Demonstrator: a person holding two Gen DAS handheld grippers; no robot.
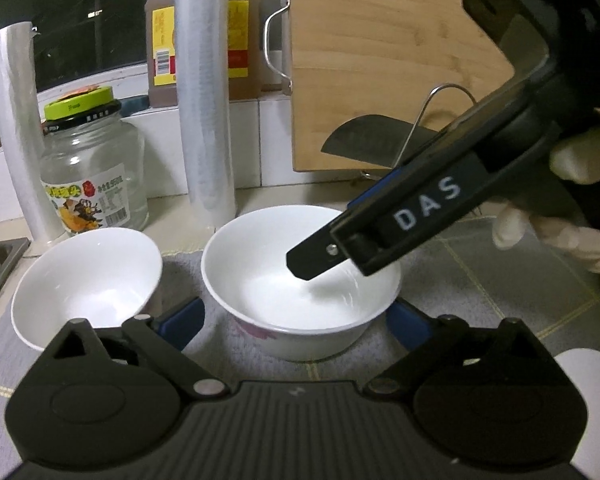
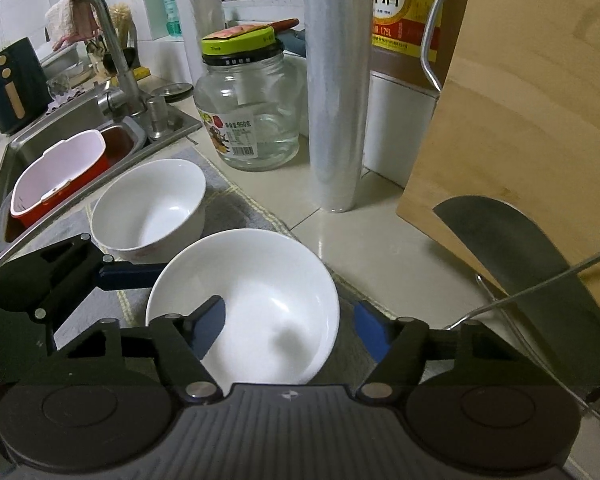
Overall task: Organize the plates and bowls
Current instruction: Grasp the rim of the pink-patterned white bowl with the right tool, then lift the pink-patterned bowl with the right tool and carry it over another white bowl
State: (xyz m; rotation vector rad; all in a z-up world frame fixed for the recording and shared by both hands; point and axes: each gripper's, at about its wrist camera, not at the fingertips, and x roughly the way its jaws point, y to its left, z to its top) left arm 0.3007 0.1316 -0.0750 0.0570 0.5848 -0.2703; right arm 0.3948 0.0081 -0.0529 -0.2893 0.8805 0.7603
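Two white bowls stand on a grey mat (image 1: 480, 280). The nearer bowl (image 1: 300, 292) (image 2: 256, 308) has a pink flower print. My left gripper (image 1: 296, 328) is open, its blue fingers on either side of this bowl's base. My right gripper (image 2: 288, 328) is open too. One finger (image 2: 210, 328) is inside the bowl and the other is outside its right wall; from the left wrist view the inner finger (image 1: 320, 256) reaches down into the bowl. The second bowl (image 1: 84, 284) (image 2: 148, 208) stands to the left, untouched.
A glass jar (image 1: 92, 168) with a green lid, two cling-film rolls (image 1: 204, 100), a brown bottle (image 1: 204, 32), a wooden cutting board (image 1: 380, 60) and a cleaver (image 2: 540, 264) on a wire rack stand behind. A sink (image 2: 80, 128) with a red-and-white container (image 2: 56, 176) lies left.
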